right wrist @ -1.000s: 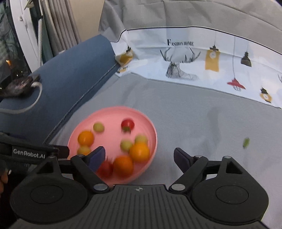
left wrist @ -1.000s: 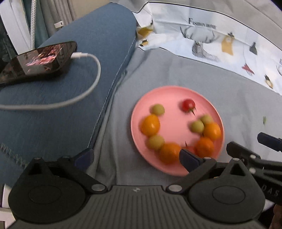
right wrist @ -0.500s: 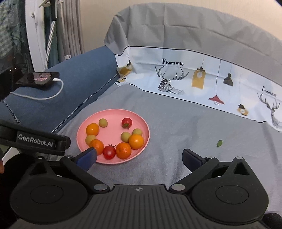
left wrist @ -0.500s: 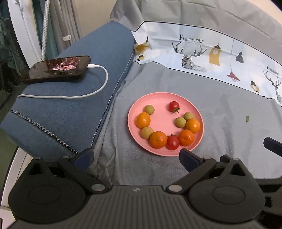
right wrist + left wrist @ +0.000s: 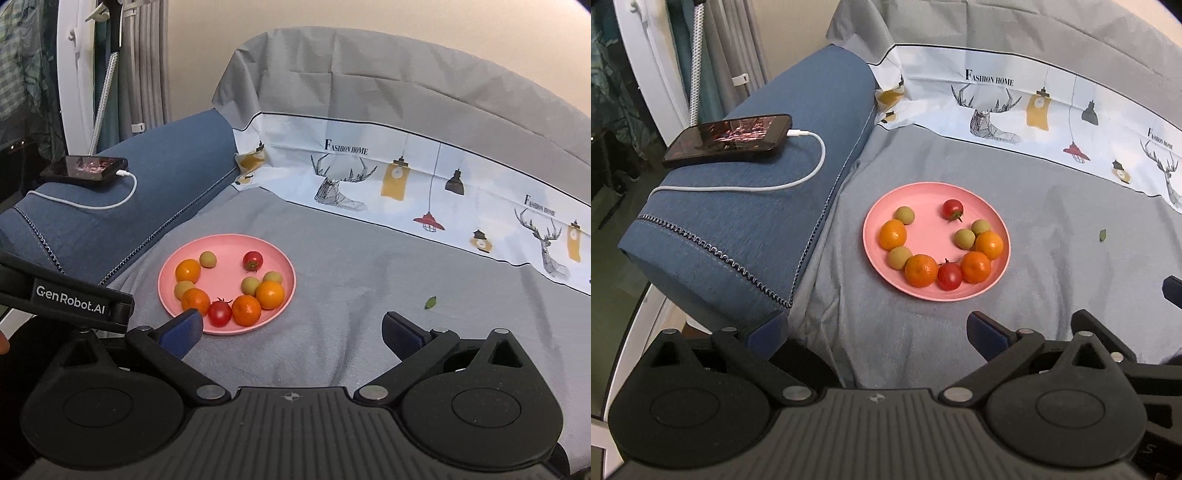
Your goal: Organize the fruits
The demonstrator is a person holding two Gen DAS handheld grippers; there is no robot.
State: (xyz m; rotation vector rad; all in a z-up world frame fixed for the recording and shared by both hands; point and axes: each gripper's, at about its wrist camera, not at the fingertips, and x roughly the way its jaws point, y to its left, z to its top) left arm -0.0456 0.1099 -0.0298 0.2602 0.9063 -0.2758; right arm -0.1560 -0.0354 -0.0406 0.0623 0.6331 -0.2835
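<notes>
Right wrist view reads "GenRobot.AI" on the left gripper (image 5: 74, 301) at nine o'clock; "FASHION HOME" is printed on the cloth border (image 5: 346, 147). Both claws gape wide, empty. The fruits sit on the pink plate (image 5: 925, 194), ahead of the right gripper (image 5: 291, 330).

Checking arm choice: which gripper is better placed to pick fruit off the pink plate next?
Probably left. The pink plate sits nearly centred ahead of the open left gripper; it lies left of the open right gripper.
</notes>
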